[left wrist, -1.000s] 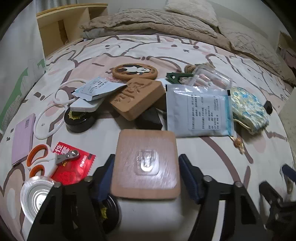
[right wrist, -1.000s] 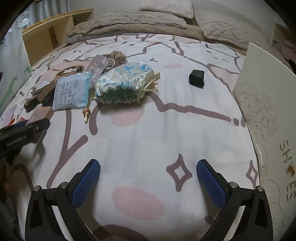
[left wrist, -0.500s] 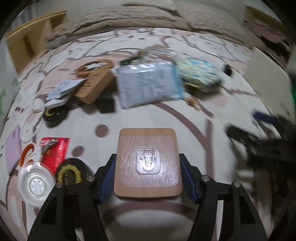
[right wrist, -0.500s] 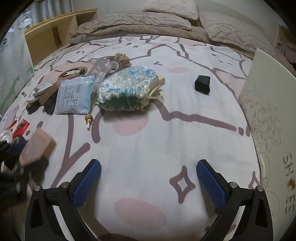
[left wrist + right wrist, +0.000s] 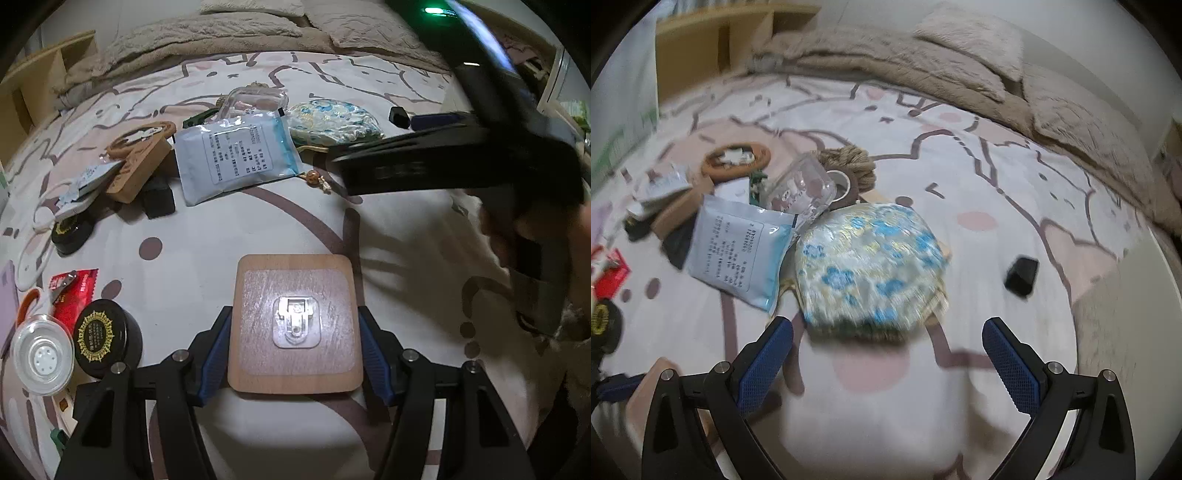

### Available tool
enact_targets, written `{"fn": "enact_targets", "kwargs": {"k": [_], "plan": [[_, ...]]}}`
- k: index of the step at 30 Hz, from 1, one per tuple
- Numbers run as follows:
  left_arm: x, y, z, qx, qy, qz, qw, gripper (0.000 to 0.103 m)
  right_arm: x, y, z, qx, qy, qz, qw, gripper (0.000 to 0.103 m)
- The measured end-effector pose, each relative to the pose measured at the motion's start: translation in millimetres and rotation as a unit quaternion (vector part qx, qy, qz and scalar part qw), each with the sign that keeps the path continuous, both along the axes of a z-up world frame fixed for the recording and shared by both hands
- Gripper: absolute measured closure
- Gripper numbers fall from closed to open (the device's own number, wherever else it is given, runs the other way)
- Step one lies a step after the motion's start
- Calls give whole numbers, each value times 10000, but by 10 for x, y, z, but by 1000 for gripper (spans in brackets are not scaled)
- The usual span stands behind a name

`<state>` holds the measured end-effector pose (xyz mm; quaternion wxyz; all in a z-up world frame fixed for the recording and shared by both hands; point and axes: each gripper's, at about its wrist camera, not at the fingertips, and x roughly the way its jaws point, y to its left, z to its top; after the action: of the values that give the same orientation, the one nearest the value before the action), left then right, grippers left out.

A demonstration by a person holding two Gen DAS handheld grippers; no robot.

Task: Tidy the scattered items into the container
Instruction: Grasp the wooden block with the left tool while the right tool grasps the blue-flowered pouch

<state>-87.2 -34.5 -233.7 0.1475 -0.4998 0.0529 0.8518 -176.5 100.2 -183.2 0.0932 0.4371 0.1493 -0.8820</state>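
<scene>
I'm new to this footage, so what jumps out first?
The wooden plaque with a clear hook, clamped in the left tongs low in the left view. Then the blue-flowered pouch on the bed, just ahead of the open right tongs, with a pale blue packet to its left.

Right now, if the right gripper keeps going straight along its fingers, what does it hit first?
Most likely the blue floral drawstring pouch, lying straight ahead of the open right gripper; depth is unclear.
</scene>
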Motion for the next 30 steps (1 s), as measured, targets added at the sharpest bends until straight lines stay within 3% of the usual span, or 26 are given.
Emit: {"fn": "enact_targets", "kwargs": {"k": [4,8,10,15,20,30], "plan": [[-24,-28,10,137,-57,20,9999,39,-199,-145,-62,280,-120,45,9995,1],[-36,-28,4,190,-61,44,9998,39,-352,-157,-137,56,-415,70,9991,1],[-35,-33,8,218,-65,66,9997,39,-396,-132,-148,-213,-536,53,9983,17],[-50,-45,11,298,-87,100,9995,39,-362,-121,-144,-73,-320,63,9994,33],[-64,-45,11,315,-96,123,9994,39,-226,-128,-124,187,-43,208,9996,35],[-99,-135,32,529,-112,305,9981,39,158,66,84,-373,158,228,9989,35]]}}
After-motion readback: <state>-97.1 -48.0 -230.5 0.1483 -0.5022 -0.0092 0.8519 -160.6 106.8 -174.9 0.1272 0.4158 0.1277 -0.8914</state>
